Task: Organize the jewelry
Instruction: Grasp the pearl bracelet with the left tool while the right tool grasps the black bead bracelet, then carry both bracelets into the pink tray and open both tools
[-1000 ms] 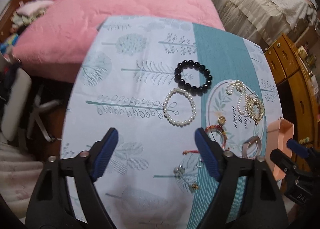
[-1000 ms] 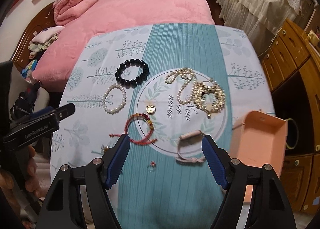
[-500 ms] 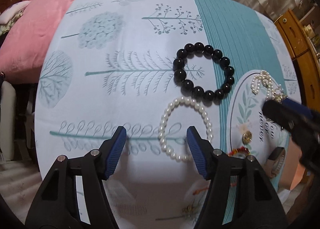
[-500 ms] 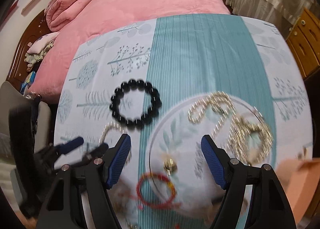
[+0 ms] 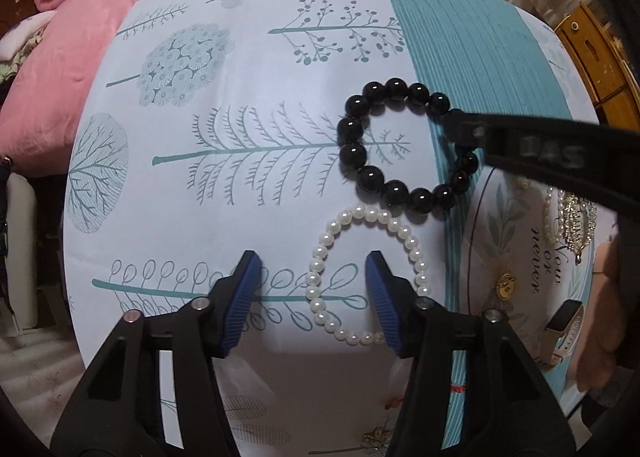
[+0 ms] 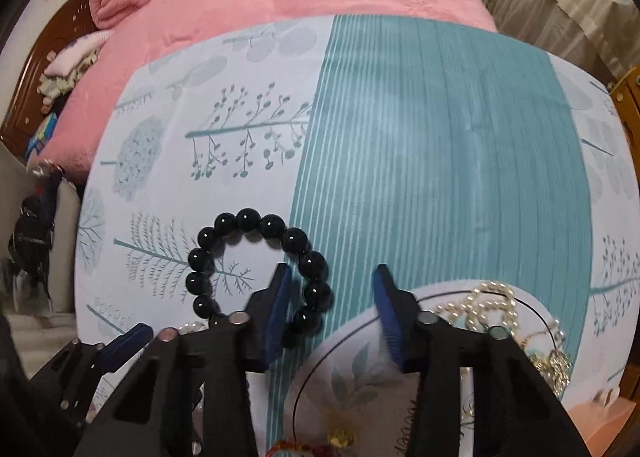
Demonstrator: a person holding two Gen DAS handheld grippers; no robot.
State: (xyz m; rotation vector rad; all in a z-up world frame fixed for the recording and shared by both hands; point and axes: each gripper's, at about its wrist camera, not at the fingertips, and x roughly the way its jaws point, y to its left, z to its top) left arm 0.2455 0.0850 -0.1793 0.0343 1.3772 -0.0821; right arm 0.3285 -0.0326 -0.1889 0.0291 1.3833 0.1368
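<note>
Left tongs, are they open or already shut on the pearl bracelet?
Open. The left tongs straddle the near left side of the pearl bracelet, with patterned cloth visible between each blue pad and the beads, so nothing is clamped.

Left gripper [image 5: 312, 293] and right gripper [image 6: 330, 307]: black plastic frames, ribbed blue pads on the fingers [image 5: 240, 297], silver screws at pivots. White embossed lettering marks one arm.

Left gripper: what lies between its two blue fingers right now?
In the left wrist view, the left side of the white pearl bracelet lies in the left gripper's open gap, on the leaf-print tablecloth. Neither finger visibly touches it.
</note>
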